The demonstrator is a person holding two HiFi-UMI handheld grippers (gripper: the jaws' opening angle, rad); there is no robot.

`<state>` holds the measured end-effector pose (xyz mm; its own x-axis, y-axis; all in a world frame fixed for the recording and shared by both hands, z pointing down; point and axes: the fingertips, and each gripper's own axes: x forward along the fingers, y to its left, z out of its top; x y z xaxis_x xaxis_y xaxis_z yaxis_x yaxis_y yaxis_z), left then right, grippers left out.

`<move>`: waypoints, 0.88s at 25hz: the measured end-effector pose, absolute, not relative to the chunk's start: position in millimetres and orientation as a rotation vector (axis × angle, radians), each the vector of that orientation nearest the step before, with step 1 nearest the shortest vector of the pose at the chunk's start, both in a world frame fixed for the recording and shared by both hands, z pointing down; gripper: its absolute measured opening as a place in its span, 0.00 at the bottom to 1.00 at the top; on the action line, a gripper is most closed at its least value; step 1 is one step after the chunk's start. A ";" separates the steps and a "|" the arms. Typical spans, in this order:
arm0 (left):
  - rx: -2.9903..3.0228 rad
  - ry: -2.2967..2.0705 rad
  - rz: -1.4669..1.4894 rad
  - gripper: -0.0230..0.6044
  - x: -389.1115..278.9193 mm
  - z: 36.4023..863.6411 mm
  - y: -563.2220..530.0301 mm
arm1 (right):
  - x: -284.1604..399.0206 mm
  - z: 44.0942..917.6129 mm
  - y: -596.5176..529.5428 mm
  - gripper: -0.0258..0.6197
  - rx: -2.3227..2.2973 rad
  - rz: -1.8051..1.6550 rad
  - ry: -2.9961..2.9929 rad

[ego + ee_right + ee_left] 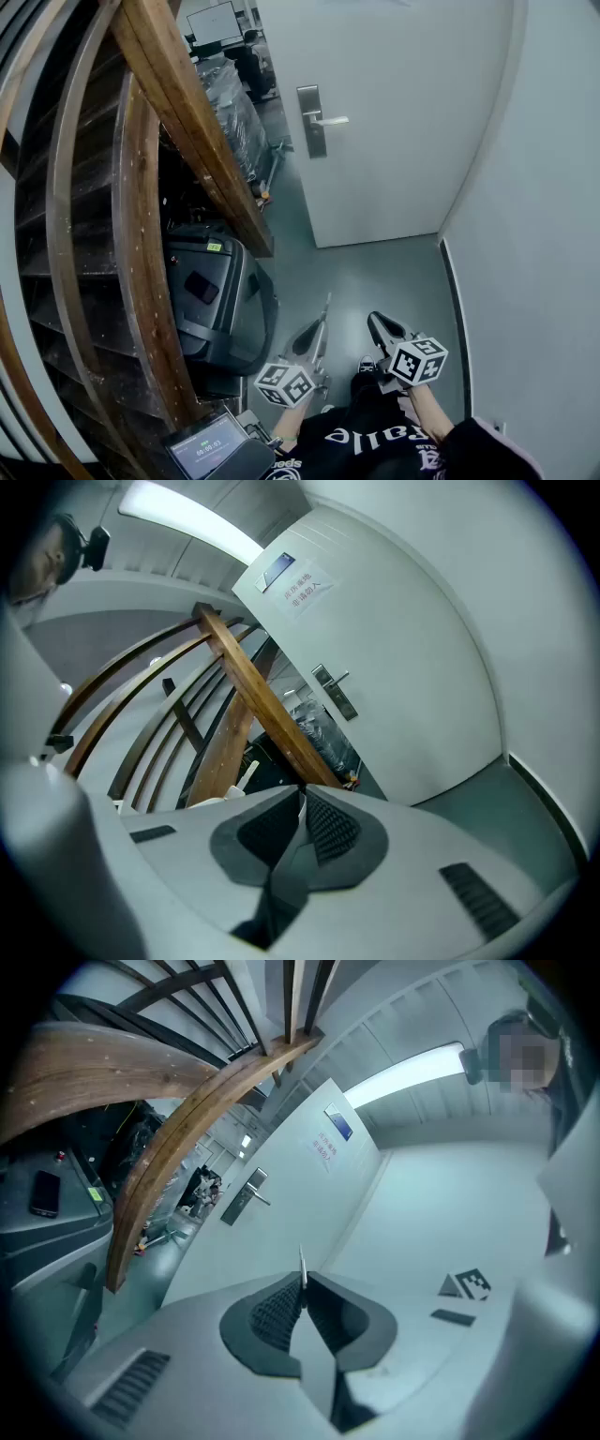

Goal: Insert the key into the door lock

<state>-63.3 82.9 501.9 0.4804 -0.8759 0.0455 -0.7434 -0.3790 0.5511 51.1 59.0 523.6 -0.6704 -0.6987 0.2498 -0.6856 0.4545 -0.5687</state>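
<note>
The white door point(394, 122) stands ahead, with a metal lock plate and lever handle point(312, 120) on its left side. My left gripper point(322, 325) is low in the head view, far short of the door, shut on a thin metal key point(327, 303) that sticks out past its tips. In the left gripper view the key point(302, 1262) rises edge-on from the closed jaws of the left gripper point(303, 1283), and the lock plate point(246, 1196) is small and distant. My right gripper point(373, 321) is beside the left one; the right gripper point(302, 794) is shut with nothing visible in it, and the lock plate point(336, 693) shows far off.
A curved wooden stair rail point(192, 122) and a black case point(220, 295) crowd the left side. A white wall point(544, 234) closes the right. A narrow strip of grey floor point(375, 272) leads to the door. A small timer screen point(208, 447) sits at the bottom left.
</note>
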 end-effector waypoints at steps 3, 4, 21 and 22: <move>2.238 -1.325 -0.358 0.07 -38.8 494.4 45.2 | 63.3 518.0 21.0 0.09 -1.240 -1.013 2.686; 2.243 -1.325 -0.361 0.07 -31.9 492.3 33.8 | 66.6 516.4 9.5 0.09 -1.228 -1.006 2.697; 2.071 -1.425 -0.436 0.07 -43.4 502.1 -102.5 | 69.5 532.5 -124.3 0.09 -1.094 -1.088 2.755; 2.060 -1.419 -0.450 0.07 -47.6 503.4 -115.8 | 69.3 533.0 -135.0 0.09 -1.105 -1.088 2.747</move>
<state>-47.6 -115.8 503.4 0.3741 -0.9258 0.0536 -0.7259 -0.2563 0.6383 69.3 -135.0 533.0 -0.7543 -0.6057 0.2531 -0.6148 0.5164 -0.5961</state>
